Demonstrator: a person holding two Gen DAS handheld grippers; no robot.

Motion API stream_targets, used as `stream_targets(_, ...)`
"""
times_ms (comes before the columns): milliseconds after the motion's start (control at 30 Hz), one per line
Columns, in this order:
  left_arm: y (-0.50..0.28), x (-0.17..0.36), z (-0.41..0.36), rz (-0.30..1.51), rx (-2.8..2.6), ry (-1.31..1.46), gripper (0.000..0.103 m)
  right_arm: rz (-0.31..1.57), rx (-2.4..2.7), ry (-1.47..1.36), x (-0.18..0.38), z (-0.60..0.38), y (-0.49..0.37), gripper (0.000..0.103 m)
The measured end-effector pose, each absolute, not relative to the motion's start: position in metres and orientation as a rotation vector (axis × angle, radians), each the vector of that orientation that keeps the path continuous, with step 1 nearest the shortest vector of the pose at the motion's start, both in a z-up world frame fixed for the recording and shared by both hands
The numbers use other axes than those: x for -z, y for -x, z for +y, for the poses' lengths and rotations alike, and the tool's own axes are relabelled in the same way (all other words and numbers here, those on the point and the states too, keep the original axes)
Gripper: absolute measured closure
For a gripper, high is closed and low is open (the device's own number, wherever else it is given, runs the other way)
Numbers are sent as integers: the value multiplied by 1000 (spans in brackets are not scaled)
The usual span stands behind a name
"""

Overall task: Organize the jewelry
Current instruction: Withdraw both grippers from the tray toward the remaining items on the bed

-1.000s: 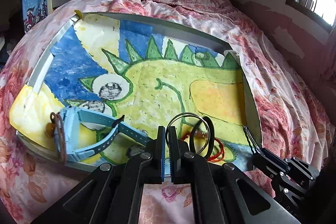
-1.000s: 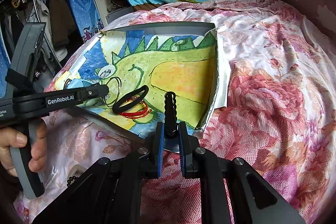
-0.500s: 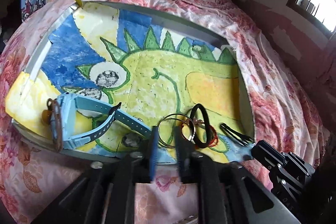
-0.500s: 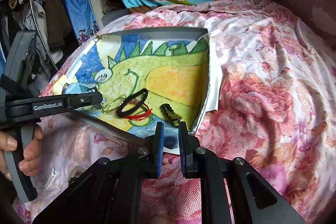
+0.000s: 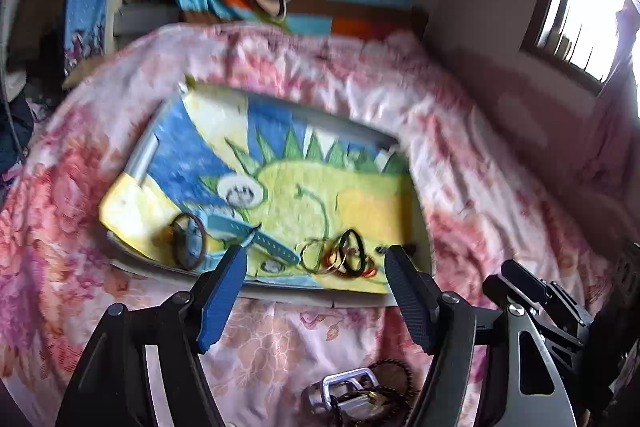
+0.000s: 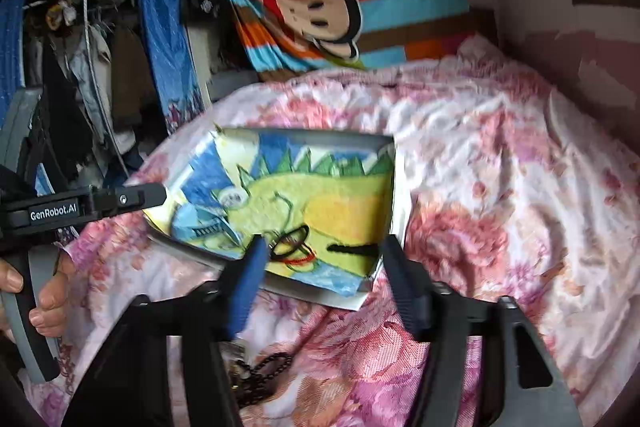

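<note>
Hovering spread and empty, the left gripper (image 5: 314, 267) and right gripper (image 6: 324, 259) are facing the dinosaur-painted tray (image 5: 192, 271) at twelve o'clock, where the blue watch (image 5: 240, 229), bangles (image 5: 316, 257) and black hair clip (image 6: 352, 248) are lying.

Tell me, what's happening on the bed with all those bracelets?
Someone is sorting jewelry using a grabbing tool in each hand. Right now the left tool and the right tool are both open and holding nothing. A blue watch, some rings and bracelets and a black hair clip lie on the tray with the dinosaur drawing. More pieces, like a dark bead string, wait on the flowery blanket nearer the tools.
</note>
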State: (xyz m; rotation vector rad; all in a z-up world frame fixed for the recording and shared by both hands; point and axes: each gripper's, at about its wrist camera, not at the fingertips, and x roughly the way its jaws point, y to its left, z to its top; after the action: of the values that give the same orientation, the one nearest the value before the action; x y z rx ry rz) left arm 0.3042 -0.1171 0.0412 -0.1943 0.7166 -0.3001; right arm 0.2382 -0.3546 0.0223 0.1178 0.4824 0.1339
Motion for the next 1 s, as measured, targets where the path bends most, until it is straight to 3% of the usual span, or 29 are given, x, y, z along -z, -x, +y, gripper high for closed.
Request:
stream_targets(67, -290, -51, -109, 697, 306, 199, 32, 438, -149, -120, -32, -352, -221, 33)
stream_targets(200, -259, -66, -95, 616, 288, 211, 7, 344, -188, -104, -47, -343, -183, 18)
stream_targets(333, -228, -76, -82, 545, 269, 227, 0, 248, -194, -38, -57, -325, -146, 2)
stream_targets(667, -143, -83, -55, 342, 173, 152, 0, 142, -185, -9, -70, -305, -77, 2)
stream_targets(1000, -93, -60, -28, 351, 154, 102, 0, 228, -178, -24, -54, -304, -47, 2)
